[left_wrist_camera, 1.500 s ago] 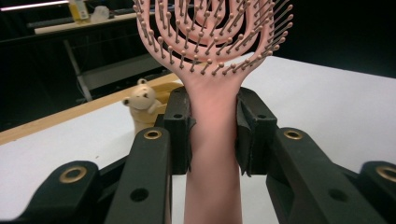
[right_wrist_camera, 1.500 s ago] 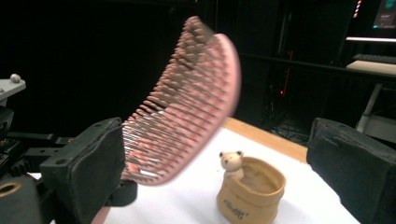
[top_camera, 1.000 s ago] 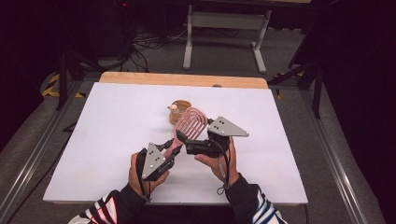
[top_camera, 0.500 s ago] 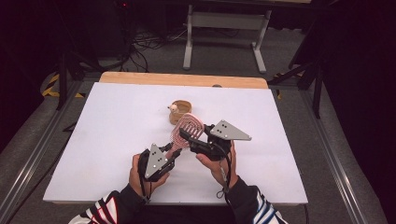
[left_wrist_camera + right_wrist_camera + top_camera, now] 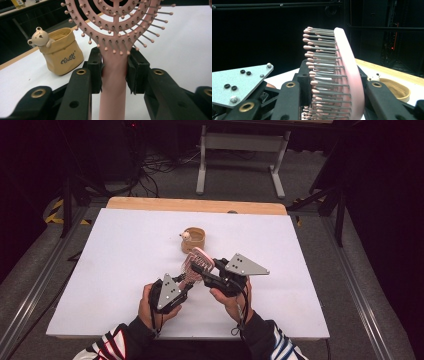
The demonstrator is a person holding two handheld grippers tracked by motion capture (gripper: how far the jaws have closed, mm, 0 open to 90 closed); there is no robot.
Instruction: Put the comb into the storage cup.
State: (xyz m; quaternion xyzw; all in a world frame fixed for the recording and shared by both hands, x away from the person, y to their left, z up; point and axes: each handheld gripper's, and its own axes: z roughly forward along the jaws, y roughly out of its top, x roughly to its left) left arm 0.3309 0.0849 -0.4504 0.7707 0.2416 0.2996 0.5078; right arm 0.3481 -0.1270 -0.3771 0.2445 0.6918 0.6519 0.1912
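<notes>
- Two grippers meet over the near centre of the white table [image 5: 125,250], with bare tabletop on every side and the wooden far edge [image 5: 195,205] well apart from my hands.
- My left gripper [image 5: 113,68] is clenched on the pink hairbrush [image 5: 117,30] at its neck, where the handle joins the head; each jaw presses a side of the handle.
- My right gripper [image 5: 332,82] brackets the brush head [image 5: 347,75], one jaw on the bristle side and one behind the back; I cannot tell whether it presses the head or merely straddles it.
- In the high view the hairbrush [image 5: 197,265] is off the table, held between left gripper [image 5: 182,282] and right gripper [image 5: 205,270], head tilted up toward the far side.
- The brush head is an open, ring-patterned plastic frame with thin straight pins, each ending in a rounded pink ball tip.
- A tan pouch-shaped holder [image 5: 194,239] stands just beyond the brush, upright, with a small bear figure [image 5: 40,37] on its rim and dark lettering on its wrinkled wall.
</notes>
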